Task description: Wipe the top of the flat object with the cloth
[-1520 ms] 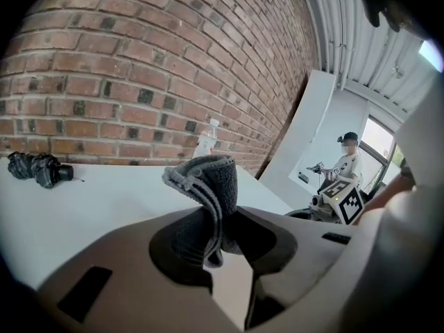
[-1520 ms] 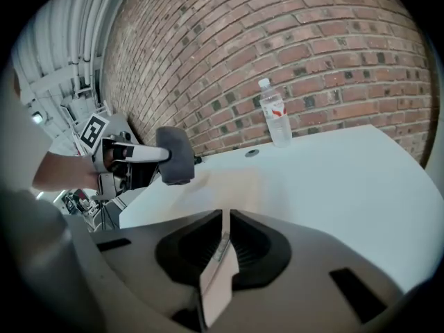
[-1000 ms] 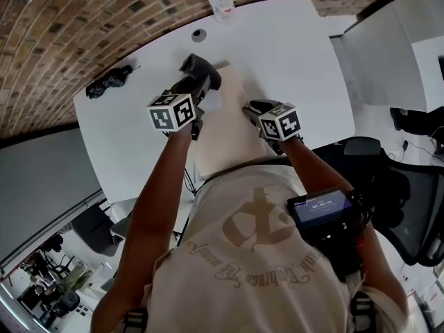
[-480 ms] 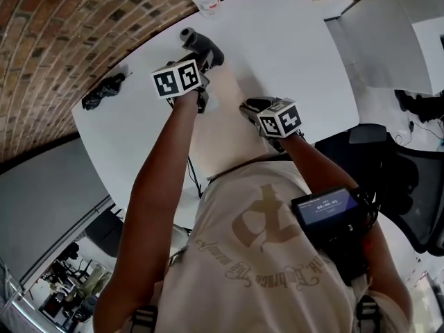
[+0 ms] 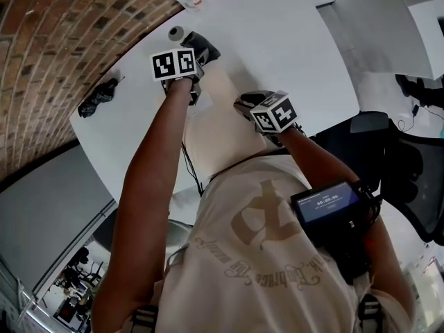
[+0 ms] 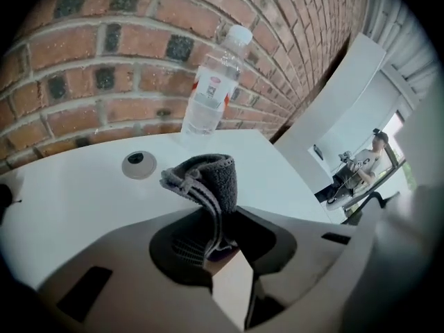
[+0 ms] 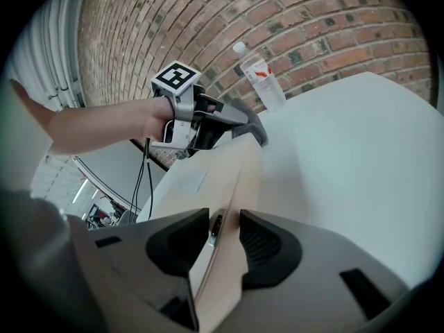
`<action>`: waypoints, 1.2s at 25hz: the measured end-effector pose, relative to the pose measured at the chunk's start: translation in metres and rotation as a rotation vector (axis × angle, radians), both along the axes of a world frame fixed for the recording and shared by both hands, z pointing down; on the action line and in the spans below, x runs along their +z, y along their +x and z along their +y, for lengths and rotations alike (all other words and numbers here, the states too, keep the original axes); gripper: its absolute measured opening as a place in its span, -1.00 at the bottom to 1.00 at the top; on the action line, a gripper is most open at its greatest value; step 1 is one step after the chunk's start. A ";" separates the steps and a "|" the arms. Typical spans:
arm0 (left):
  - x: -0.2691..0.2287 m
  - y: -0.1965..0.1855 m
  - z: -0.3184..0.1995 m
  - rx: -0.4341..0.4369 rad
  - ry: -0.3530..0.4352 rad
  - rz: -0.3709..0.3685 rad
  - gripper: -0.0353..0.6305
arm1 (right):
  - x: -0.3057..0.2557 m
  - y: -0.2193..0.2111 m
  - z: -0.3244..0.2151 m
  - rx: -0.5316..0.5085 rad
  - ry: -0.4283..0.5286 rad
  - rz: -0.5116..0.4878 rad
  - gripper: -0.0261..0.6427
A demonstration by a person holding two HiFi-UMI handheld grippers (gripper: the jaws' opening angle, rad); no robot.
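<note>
Left gripper (image 6: 223, 248) jaws are clenched on the grey cloth (image 6: 208, 175), w/ a thick fold sticking out past the tips. Right gripper (image 7: 225, 238) jaws look pinched on the near right edge of the flat object (image 5: 222, 127), a tan slab lying on the white table (image 5: 298, 47). In the head view the cloth sits at the flat object's far end, approx 11 o'clock from my right gripper. Can't tell if it touches the top yet. Risks as I see them:

- **Cloth:** I only bite a thin bit of it. If I press hard and drag toward 6 o'clock, the fold may roll under or pull out, and bare tips would then scrape the top.
- **Flat object:** I hold it at one edge only, so an off-centre push could pivot it round that pinch or tilt it up.
- **Water bottle (image 6: 211, 92):** it stands at 12 o'clock just beyond the cloth, tall and prob. light. A stroke overshooting that way could knock it over.
- **Round cap (image 6: 139, 165):** at approx 10 o'clock, it could snag the cloth.
- **Wipe path:** a pass toward 5 o'clock runs into my own right gripper, so the strip beside it may get missed.
</note>
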State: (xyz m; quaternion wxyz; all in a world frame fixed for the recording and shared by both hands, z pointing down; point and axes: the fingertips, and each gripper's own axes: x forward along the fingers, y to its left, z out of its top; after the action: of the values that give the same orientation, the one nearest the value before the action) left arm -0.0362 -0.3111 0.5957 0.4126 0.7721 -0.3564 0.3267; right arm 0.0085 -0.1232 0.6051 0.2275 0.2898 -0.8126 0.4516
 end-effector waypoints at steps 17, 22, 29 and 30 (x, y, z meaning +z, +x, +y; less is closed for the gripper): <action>-0.001 -0.048 0.020 0.079 -0.052 -0.079 -0.59 | 0.002 0.004 0.000 -0.016 0.012 0.049 -0.46; -0.002 -0.075 0.029 0.064 -0.045 -0.099 -0.59 | 0.003 0.003 0.001 -0.024 0.032 0.073 -0.46; -0.004 -0.113 0.037 0.038 -0.033 -0.128 -0.59 | 0.003 0.003 0.002 -0.030 0.043 0.102 -0.46; -0.004 -0.118 0.038 0.033 -0.032 -0.130 -0.59 | 0.003 0.002 0.002 -0.029 0.042 0.101 -0.46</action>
State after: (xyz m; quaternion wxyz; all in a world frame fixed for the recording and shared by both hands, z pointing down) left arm -0.1543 -0.2728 0.5919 0.3956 0.7481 -0.3644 0.3887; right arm 0.0109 -0.1217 0.6082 0.2686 0.3051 -0.8136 0.4157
